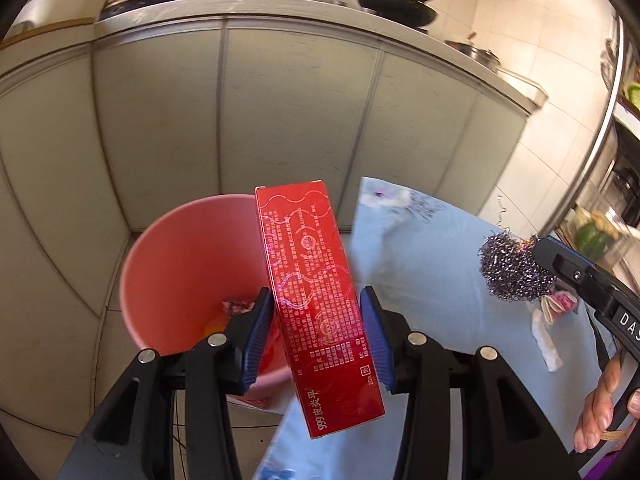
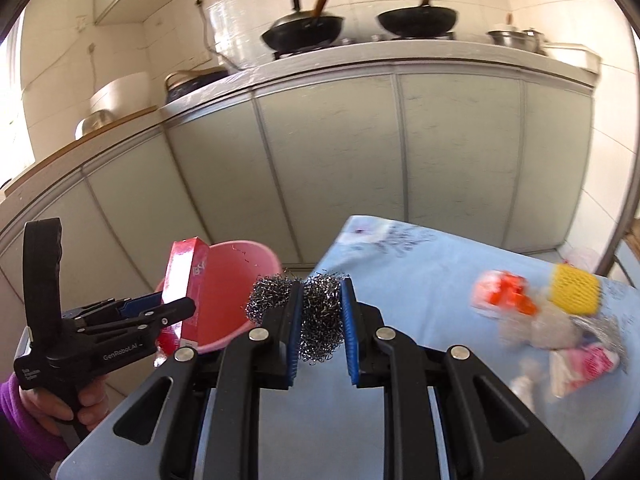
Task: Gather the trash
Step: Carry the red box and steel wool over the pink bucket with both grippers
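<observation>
My left gripper (image 1: 316, 336) is shut on a long red carton (image 1: 316, 288) and holds it over the near rim of the pink bin (image 1: 176, 264), which stands on the floor beside the table and has some trash at its bottom. In the right wrist view the carton (image 2: 186, 276) and the bin (image 2: 232, 292) show at the left. My right gripper (image 2: 320, 312) is shut on a steel wool scrubber (image 2: 320, 316), above the blue tablecloth (image 2: 420, 280). The scrubber also shows in the left wrist view (image 1: 512, 268).
Several trash pieces lie at the table's right: an orange-and-white wrapper (image 2: 504, 296), a yellow sponge (image 2: 576, 288), a grey wad (image 2: 552, 328), a pink wrapper (image 2: 584, 364). Pale cabinet doors (image 2: 340, 160) stand behind, with pans (image 2: 416, 20) on the counter above.
</observation>
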Available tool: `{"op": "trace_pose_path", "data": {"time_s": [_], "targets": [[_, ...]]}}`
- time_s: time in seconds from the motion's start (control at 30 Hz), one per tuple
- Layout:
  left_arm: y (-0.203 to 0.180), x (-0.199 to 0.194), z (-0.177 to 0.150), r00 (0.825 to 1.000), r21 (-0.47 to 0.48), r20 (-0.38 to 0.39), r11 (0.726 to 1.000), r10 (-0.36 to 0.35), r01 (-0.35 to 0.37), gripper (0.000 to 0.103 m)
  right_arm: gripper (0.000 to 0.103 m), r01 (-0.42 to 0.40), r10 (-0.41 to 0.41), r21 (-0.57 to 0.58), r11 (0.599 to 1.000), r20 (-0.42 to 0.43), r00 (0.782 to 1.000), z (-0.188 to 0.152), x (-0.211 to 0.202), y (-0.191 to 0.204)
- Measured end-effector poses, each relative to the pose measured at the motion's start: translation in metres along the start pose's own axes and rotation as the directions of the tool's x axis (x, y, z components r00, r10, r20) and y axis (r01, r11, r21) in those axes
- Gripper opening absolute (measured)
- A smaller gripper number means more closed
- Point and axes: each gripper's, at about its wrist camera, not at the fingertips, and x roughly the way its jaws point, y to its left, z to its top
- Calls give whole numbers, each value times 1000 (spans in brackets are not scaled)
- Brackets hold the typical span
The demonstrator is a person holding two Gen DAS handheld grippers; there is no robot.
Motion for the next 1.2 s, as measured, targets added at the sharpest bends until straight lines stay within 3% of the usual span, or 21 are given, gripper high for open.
{"op": "trace_pose_path", "data": {"time_s": [0.27, 0.47, 0.87, 1.2], "targets": [[50, 3, 0, 998, -67, 11, 996, 55, -54, 44, 19, -87, 84, -42, 995, -70, 994, 10, 48, 47], [72, 8, 1, 998, -103, 18, 993, 60, -58, 44, 19, -107, 97, -87, 990, -113, 989, 7, 67, 72], [85, 15, 2, 998, -130, 14, 990, 59, -57, 44, 19, -139, 118, -125, 982, -160, 980, 6, 97, 106], [85, 33, 2, 997, -136, -5, 988, 72, -72, 44, 19, -157, 142, -52, 986, -224, 964, -4, 125, 104]]}}
